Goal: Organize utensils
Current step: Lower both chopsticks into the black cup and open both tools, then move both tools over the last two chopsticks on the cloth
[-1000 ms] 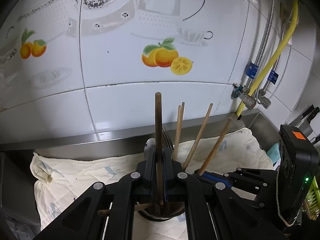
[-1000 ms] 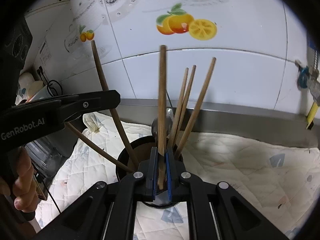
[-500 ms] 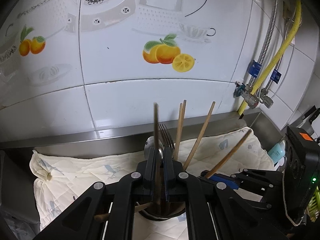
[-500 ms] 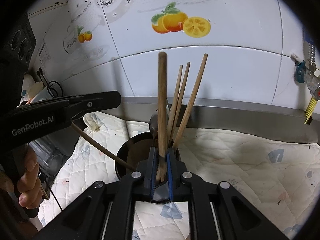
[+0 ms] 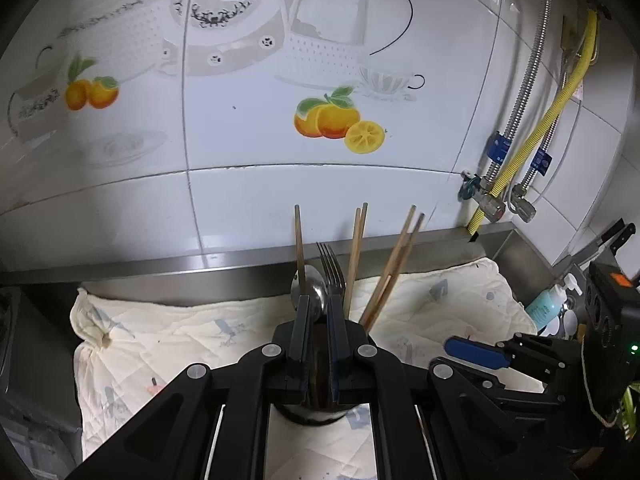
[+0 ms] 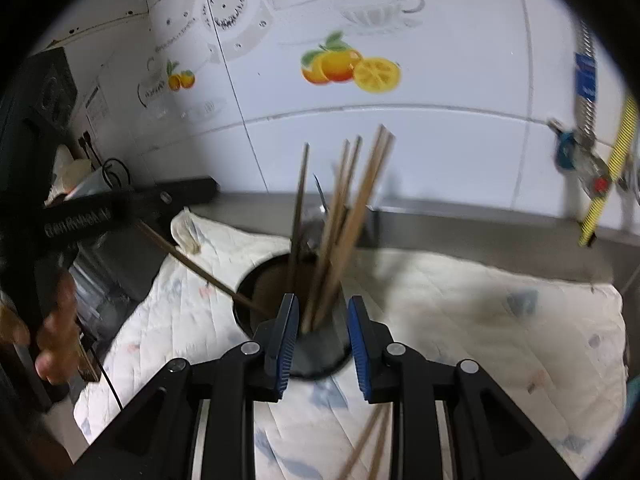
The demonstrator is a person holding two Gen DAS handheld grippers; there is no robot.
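- Right tongs [image 6: 322, 312]: open, jaws just been opening. Chopsticks [image 6: 352, 208] show in the gap, unpinched, dropped in the holder [image 6: 264, 280]. I judge this a release.
- Left tongs [image 5: 318, 304]: closed to a slit, nothing visibly gripped, parked over the holder.
- Holder stands on the cloth [image 5: 180, 332], by the wall. Sticks lean on its rim to stay upright.
- Left view only: fork [image 5: 330, 264] and spoon [image 5: 314, 292] in the holder.
- Right view only: one stick [image 6: 192, 264] leaning low out the holder's left side, and loose sticks [image 6: 368, 440] on the cloth below my tongs. Probably next.
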